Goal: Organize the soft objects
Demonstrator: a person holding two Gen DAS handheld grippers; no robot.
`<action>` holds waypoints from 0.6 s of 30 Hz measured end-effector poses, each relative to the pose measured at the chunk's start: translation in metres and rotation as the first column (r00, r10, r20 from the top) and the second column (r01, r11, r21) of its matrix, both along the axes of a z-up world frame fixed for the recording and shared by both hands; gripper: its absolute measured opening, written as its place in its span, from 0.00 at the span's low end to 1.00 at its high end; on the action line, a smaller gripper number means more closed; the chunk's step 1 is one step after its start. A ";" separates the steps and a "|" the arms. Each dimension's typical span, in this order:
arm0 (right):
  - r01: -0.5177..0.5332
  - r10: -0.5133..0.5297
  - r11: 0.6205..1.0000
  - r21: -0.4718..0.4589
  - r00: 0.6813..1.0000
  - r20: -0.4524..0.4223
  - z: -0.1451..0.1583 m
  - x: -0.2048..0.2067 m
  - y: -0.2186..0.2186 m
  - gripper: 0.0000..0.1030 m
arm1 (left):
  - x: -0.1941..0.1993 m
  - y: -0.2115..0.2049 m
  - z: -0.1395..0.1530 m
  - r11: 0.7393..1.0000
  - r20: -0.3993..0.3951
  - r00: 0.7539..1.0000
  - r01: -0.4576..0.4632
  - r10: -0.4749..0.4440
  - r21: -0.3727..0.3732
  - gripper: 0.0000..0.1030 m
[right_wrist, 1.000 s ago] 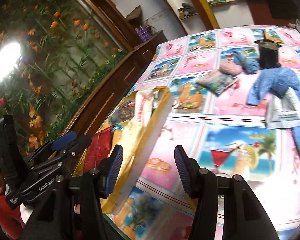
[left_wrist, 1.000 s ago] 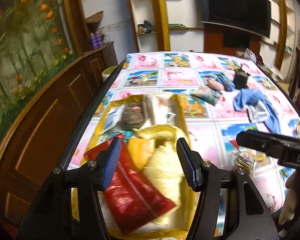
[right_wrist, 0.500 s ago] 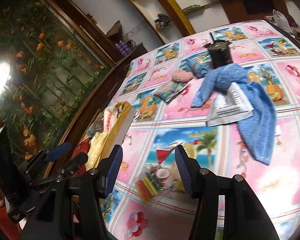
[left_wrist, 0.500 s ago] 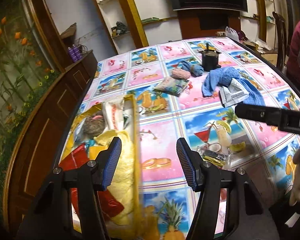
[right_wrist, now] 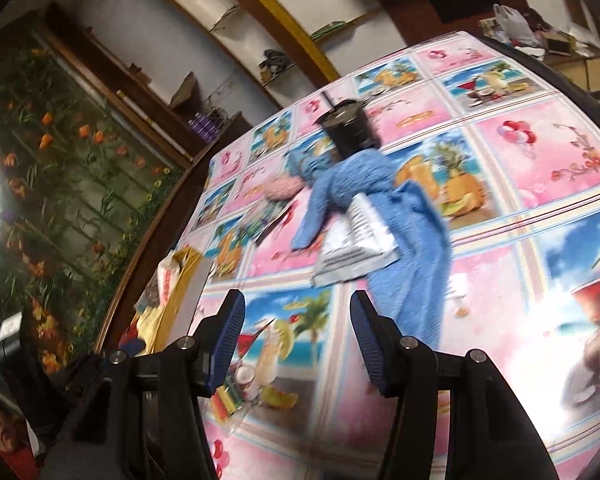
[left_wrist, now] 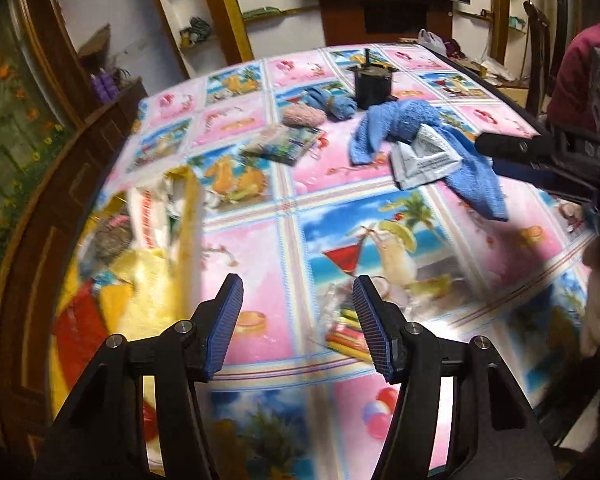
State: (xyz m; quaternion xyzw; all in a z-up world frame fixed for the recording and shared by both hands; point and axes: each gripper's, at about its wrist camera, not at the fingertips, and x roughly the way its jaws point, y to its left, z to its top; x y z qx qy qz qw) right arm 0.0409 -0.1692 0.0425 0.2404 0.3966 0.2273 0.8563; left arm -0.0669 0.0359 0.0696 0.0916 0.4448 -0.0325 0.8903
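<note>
Both grippers have swung away from the yellow box toward the loose items. The blue towel lies mid-table, crumpled under a silver pouch. The right gripper and left gripper are parted and empty. I think it is better to grasp the towel at its thick bunched part, clear of the pouch.

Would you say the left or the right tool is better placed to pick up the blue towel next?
Right, probably. The right tool is open and empty with the blue towel just beyond its tips; the left tool faces the small clear packet instead.
</note>
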 end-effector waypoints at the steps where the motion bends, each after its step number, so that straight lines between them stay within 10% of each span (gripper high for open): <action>1: 0.021 -0.021 1.000 -0.001 1.000 0.001 0.001 0.003 -0.005 0.53 | 0.001 -0.003 -0.004 1.000 -0.017 1.000 0.013 -0.013 -0.021 0.56; 11: 0.132 -0.133 0.989 -0.071 0.991 -0.018 0.002 0.047 -0.034 0.53 | 0.014 0.001 -0.035 0.977 -0.140 0.990 -0.016 -0.014 -0.213 0.56; 18: 0.056 -0.058 0.976 -0.212 0.998 -0.004 0.009 0.102 0.010 0.53 | 0.013 -0.001 -0.046 0.978 -0.152 0.988 -0.019 -0.013 -0.206 0.59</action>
